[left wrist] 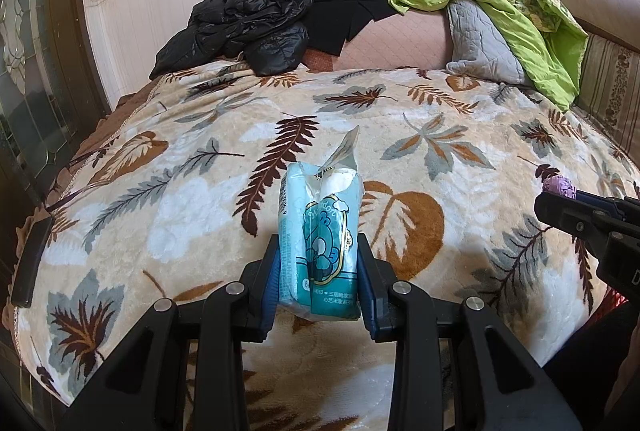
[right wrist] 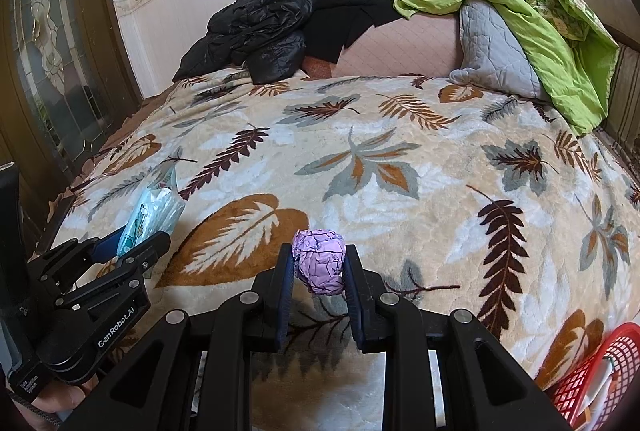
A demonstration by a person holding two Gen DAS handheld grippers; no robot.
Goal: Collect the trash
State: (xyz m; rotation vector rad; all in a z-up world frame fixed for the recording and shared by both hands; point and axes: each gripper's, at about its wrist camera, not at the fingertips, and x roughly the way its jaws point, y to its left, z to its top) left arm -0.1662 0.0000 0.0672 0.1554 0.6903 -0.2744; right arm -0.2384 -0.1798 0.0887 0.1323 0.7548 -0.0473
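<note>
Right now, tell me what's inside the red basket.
The red basket sits at the frame's corner. Something white and a bit of orange show through its mesh; the rest is cut off.

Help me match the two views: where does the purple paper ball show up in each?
Left wrist view: the purple ball peeks in at the far right edge, held by the right tool.
Right wrist view: it sits low in the centre, clamped in the right tool.
Shared landmark: the green blanket, upper right in both.
</note>
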